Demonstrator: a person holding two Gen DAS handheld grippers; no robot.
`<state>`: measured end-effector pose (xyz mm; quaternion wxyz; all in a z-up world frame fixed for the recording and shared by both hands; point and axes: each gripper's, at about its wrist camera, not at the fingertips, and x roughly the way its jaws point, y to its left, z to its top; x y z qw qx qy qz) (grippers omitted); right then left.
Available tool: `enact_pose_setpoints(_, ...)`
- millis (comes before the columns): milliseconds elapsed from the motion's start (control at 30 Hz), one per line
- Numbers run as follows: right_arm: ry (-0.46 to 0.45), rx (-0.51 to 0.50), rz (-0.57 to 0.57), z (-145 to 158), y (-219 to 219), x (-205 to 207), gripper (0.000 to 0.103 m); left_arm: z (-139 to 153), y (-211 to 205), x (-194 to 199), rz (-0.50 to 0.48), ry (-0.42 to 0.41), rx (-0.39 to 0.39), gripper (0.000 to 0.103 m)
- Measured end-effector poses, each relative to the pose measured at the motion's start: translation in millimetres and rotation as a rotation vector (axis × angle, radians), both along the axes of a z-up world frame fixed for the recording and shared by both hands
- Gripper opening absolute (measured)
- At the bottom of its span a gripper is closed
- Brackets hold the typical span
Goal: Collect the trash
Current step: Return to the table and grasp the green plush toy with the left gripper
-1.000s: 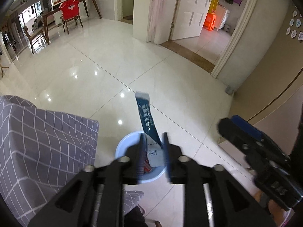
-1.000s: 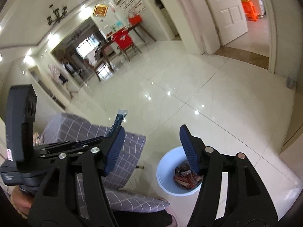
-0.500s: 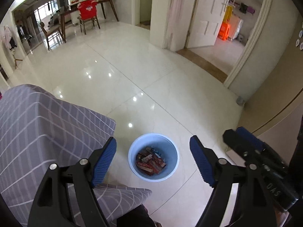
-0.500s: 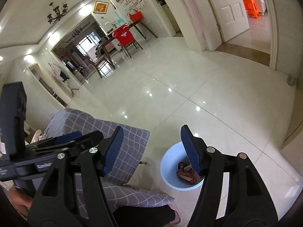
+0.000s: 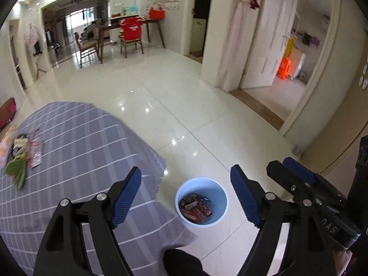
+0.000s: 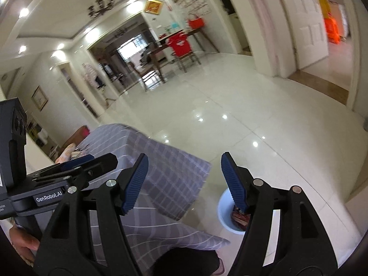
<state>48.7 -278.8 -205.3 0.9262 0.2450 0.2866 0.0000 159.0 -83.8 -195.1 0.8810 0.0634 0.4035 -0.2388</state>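
A second ago the left gripper (image 5: pixel 185 194) held a dark blue wrapper upright over the pale blue bin (image 5: pixel 202 201); the wrapper is gone from between its pads, the jaws have just been opening and now stand wide with nothing between them, and the view has pulled back so that more of the grey checked surface (image 5: pixel 80 142) shows. The right gripper (image 6: pixel 184 181) has also just been opening a little and stands wide apart, empty. The bin sits on the glossy white floor (image 5: pixel 184 96) just beside the draped edge of the surface, and reddish-brown wrappers (image 5: pixel 195 209) lie in its bottom. In the right wrist view the bin (image 6: pixel 224 209) is partly hidden behind the right-hand finger. More trash (image 5: pixel 21 154), a blurred cluster of packets with something green among them, lies at the far left of the surface, well apart from the bin. A hand (image 6: pixel 23 246) grips the left gripper's handle at the lower left of the right wrist view.
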Motion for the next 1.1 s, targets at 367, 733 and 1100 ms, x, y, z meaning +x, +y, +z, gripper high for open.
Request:
enact_pose_setpoints(367,0.033,-0.099,0.309,22,137,73,0.065,3,153,20,0.253,0.003,-0.054,0.081)
enact_pose_setpoints(733,0.117,-0.156,0.482,5,236,158,0.065,-14,284,74,0.477,0.016,-0.051,0.081)
enact_pose_setpoints(1100,0.185,-0.203,0.523,-20,300,242,0.065,-47,300,138,0.432,0.014,0.119,0.080)
